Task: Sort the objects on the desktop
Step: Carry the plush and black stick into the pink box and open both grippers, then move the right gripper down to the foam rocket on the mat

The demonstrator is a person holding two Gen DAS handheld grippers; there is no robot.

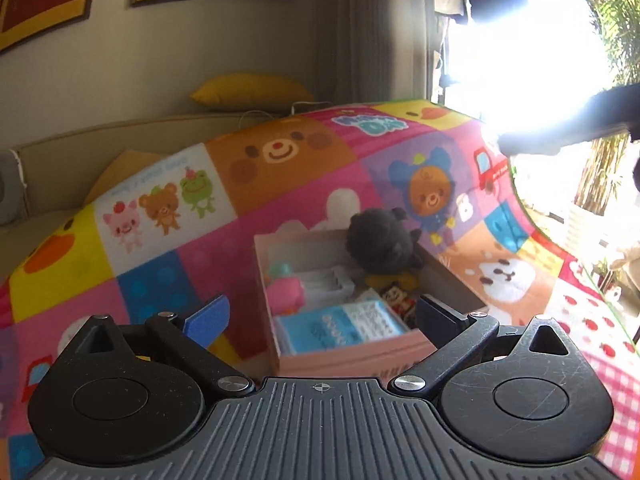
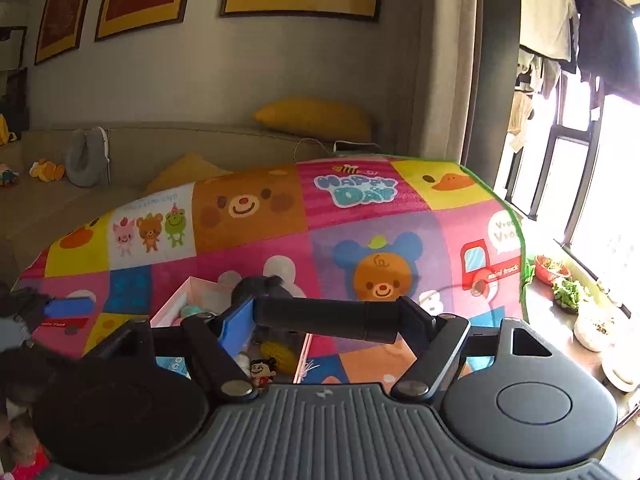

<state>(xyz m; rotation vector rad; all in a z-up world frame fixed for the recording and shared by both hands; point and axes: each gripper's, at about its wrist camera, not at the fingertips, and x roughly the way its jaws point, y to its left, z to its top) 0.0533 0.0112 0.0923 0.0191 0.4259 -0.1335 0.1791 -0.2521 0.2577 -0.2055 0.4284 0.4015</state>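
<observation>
A pink box (image 1: 348, 360) sits on the cartoon-patterned mat (image 1: 160, 264). It holds a black plush toy (image 1: 380, 240), a blue packet (image 1: 340, 326), a pink item, a white tray and a small figure. My left gripper (image 1: 320, 318) is open and empty, just in front of the box's near wall. My right gripper (image 2: 326, 320) is shut on a black cylinder (image 2: 326, 320), held crosswise above the mat, right of the box (image 2: 176, 304). The cylinder also shows at the right edge of the left wrist view (image 1: 560, 132).
A beige sofa (image 2: 120, 168) with yellow cushions (image 2: 316, 118) stands behind the mat. Bright windows and potted plants (image 2: 568, 292) are at the right. My left gripper also shows at the left edge of the right wrist view (image 2: 36, 312).
</observation>
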